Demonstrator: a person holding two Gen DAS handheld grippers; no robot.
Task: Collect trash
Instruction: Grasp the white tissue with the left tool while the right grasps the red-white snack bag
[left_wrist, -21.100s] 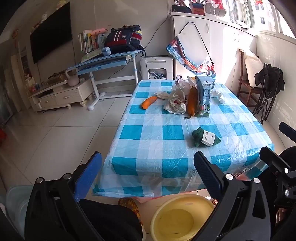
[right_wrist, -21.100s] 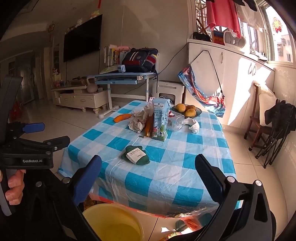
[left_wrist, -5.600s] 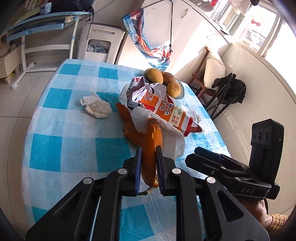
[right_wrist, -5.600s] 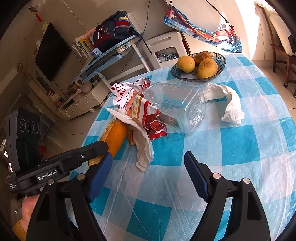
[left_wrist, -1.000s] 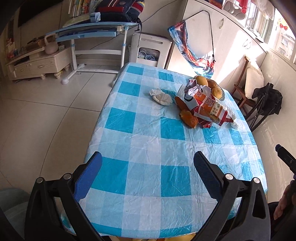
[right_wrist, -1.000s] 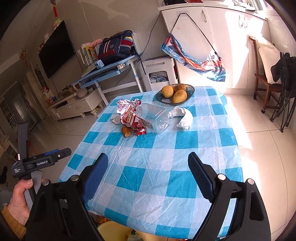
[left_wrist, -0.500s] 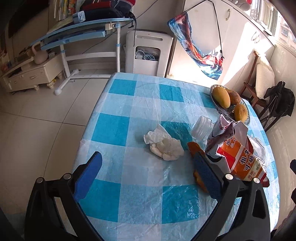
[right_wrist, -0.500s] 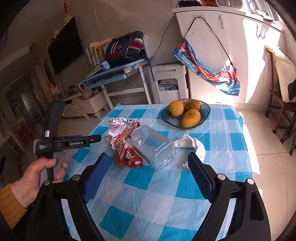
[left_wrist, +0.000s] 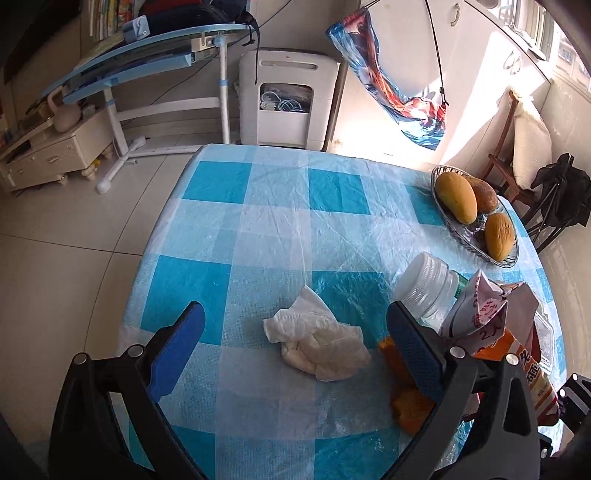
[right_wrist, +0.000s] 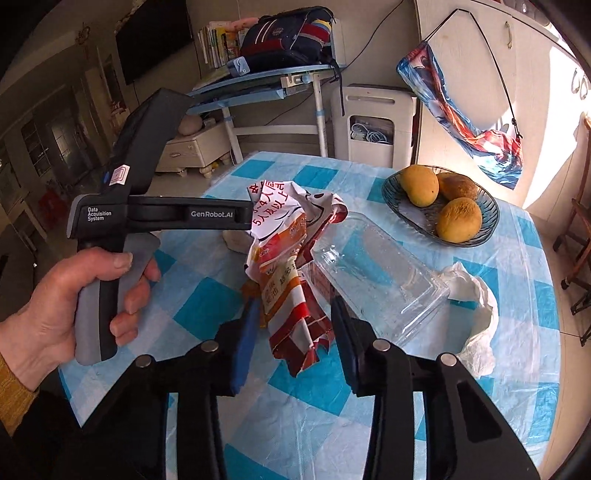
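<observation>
A crumpled white tissue (left_wrist: 317, 341) lies on the blue-checked tablecloth (left_wrist: 273, 229), between the open jaws of my left gripper (left_wrist: 295, 345). Beside it lie orange peel pieces (left_wrist: 406, 387), a clear bottle (left_wrist: 428, 291) and a red-orange snack wrapper (left_wrist: 491, 317). In the right wrist view my right gripper (right_wrist: 293, 332) straddles the wrapper's lower end (right_wrist: 295, 291), jaws half closed, not pinching it. A clear plastic container (right_wrist: 373, 269) and another white tissue (right_wrist: 476, 314) lie to its right. The left gripper's handle (right_wrist: 147, 214) shows in a hand at left.
A dark bowl of mangoes (right_wrist: 439, 201) stands at the table's far right, also in the left wrist view (left_wrist: 476, 218). Beyond the table are a white appliance (left_wrist: 288, 99), a blue desk (left_wrist: 147, 51) and a wooden chair (left_wrist: 517, 155).
Both grippers have moved in low over the table. The left now brackets the tissue. The right has narrowed its jaws around the wrapper's end.
</observation>
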